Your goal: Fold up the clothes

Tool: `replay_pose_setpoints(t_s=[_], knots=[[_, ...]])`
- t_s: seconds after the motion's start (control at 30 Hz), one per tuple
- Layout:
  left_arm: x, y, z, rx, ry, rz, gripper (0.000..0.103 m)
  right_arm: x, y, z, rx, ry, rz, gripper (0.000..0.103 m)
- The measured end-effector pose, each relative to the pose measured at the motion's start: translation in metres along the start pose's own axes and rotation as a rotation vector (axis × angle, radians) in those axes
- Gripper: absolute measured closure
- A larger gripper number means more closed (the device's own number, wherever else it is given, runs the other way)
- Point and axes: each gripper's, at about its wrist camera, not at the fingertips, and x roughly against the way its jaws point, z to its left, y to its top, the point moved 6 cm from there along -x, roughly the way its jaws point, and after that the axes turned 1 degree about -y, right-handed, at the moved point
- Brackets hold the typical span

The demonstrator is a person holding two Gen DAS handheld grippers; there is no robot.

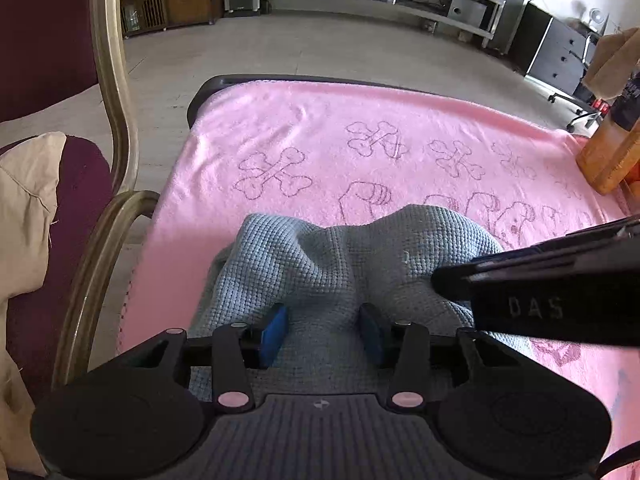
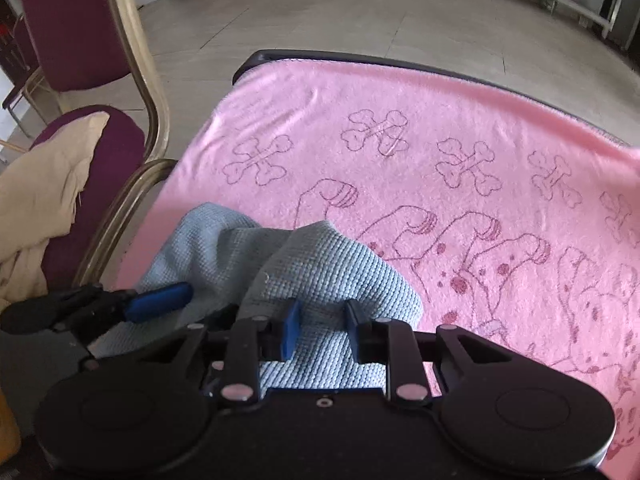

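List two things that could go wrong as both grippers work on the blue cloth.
1. Both grippers, left and right, stand open over the bunched blue cloth, so a pinch may catch several layers or the pink towel beneath.
2. The grippers sit close together and could collide.

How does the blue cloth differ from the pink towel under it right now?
The blue cloth is bunched into a raised hump, while the pink towel lies spread nearly flat. The blue cloth is plain with a waffle weave; the pink towel is fluffy and printed with bones and a spotted dog. The blue cloth covers only a near patch, the pink towel almost the whole surface. The blue cloth sits between the fingers of both grippers, the left and the right; the pink towel does not.
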Motion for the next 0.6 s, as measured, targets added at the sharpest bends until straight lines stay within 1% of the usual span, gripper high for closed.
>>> replay_pose_setpoints(t_s=[0.13, 0.17, 0.23, 0.27, 0.3, 0.33, 0.37, 0.4, 0.43, 0.47, 0.53, 0.57, 0.6], knots=[[0.032, -0.002, 0.005, 0.029, -0.033, -0.055, 0.060, 0.030, -0.013, -0.001, 0.035, -0.036, -0.051, 0.076], [0.040, -0.001, 0.008, 0.035, -0.036, -0.076, 0.061, 0.038, -0.015, -0.002, 0.047, -0.042, -0.063, 0.076], [0.056, 0.003, 0.016, 0.053, -0.024, -0.136, 0.063, 0.056, -0.018, -0.008, 0.060, -0.074, -0.083, 0.076], [0.062, 0.008, 0.022, 0.069, -0.013, -0.170, 0.063, 0.064, -0.016, -0.013, 0.058, -0.104, -0.104, 0.076], [0.066, 0.014, 0.028, 0.086, -0.002, -0.198, 0.063, 0.071, -0.014, -0.017, 0.056, -0.134, -0.125, 0.076], [0.065, 0.019, 0.033, 0.105, -0.011, -0.211, 0.063, 0.076, -0.011, -0.021, 0.049, -0.161, -0.149, 0.076], [0.062, 0.023, 0.037, 0.125, -0.029, -0.220, 0.063, 0.078, -0.007, -0.023, 0.032, -0.168, -0.169, 0.078], [0.058, 0.026, 0.037, 0.141, -0.058, -0.217, 0.064, 0.080, -0.003, -0.025, 0.015, -0.173, -0.188, 0.085], [0.052, 0.029, 0.035, 0.151, -0.096, -0.207, 0.066, 0.078, 0.000, -0.026, -0.009, -0.157, -0.198, 0.088], [0.045, 0.032, 0.032, 0.153, -0.133, -0.198, 0.066, 0.074, 0.004, -0.025, -0.040, -0.132, -0.203, 0.089], [0.030, 0.036, 0.026, 0.148, -0.175, -0.175, 0.067, 0.065, 0.010, -0.024, -0.095, -0.093, -0.212, 0.089], [0.023, 0.036, 0.025, 0.147, -0.177, -0.155, 0.067, 0.057, 0.013, -0.024, -0.123, -0.078, -0.210, 0.089], [0.013, 0.035, 0.025, 0.147, -0.153, -0.123, 0.066, 0.049, 0.016, -0.024, -0.151, -0.062, -0.209, 0.089]])
